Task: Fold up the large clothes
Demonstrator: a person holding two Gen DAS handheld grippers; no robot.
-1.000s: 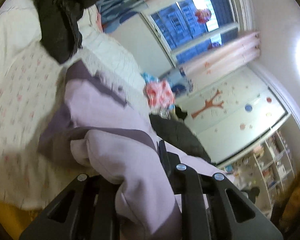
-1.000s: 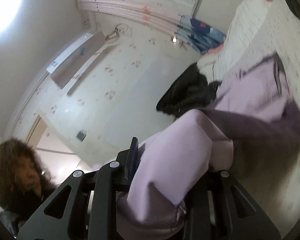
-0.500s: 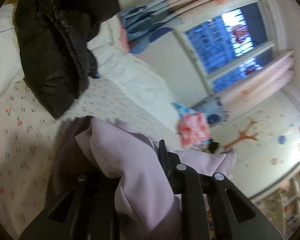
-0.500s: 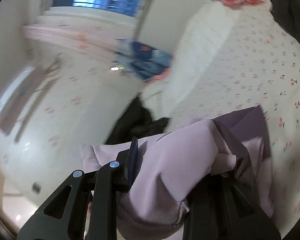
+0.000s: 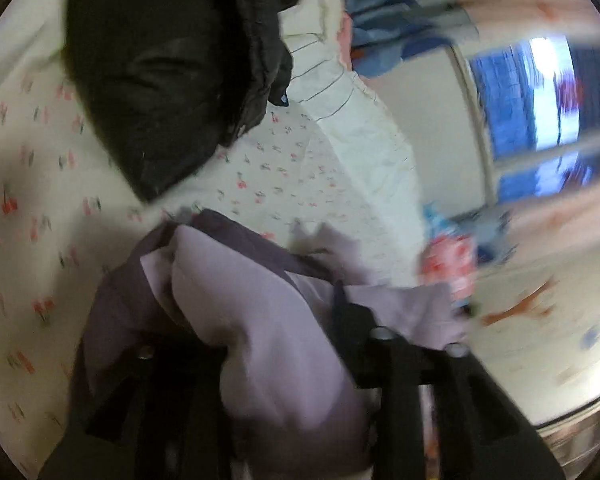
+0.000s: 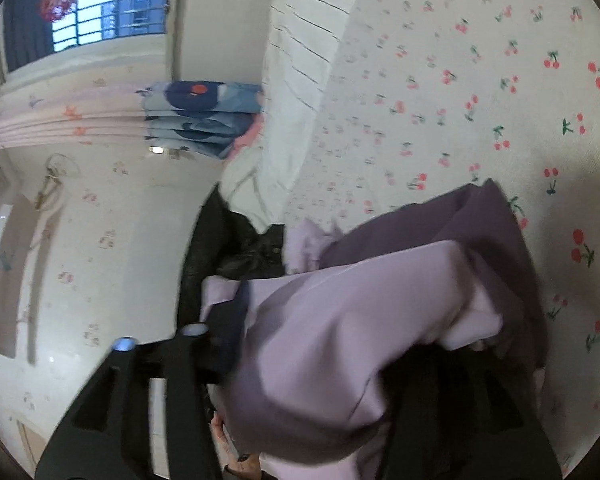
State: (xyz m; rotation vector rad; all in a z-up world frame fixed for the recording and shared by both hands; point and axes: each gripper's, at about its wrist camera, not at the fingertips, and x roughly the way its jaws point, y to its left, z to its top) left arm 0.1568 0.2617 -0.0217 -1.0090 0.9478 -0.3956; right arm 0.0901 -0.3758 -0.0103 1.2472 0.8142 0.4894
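Note:
A large lilac garment with dark purple panels [image 5: 284,320] is bunched between the jaws of my left gripper [image 5: 260,356], which is shut on it close above the cherry-print bed sheet [image 5: 32,184]. In the right wrist view the same lilac garment [image 6: 340,320] fills the jaws of my right gripper [image 6: 332,360], also shut on it, over the sheet [image 6: 480,60]. The fabric hides most of the fingers in both views.
A black puffer jacket [image 5: 168,64] lies on the bed just beyond the garment and shows in the right wrist view [image 6: 228,252]. A white quilt [image 5: 360,128], blue folded bedding [image 6: 204,116], a pink bundle [image 5: 448,264] and a window [image 5: 548,92] lie further off.
Both grippers have carried the garment forward and down towards the sheet and the black jacket. The jacket now looms much larger in the left view. Both stay shut on the fabric.

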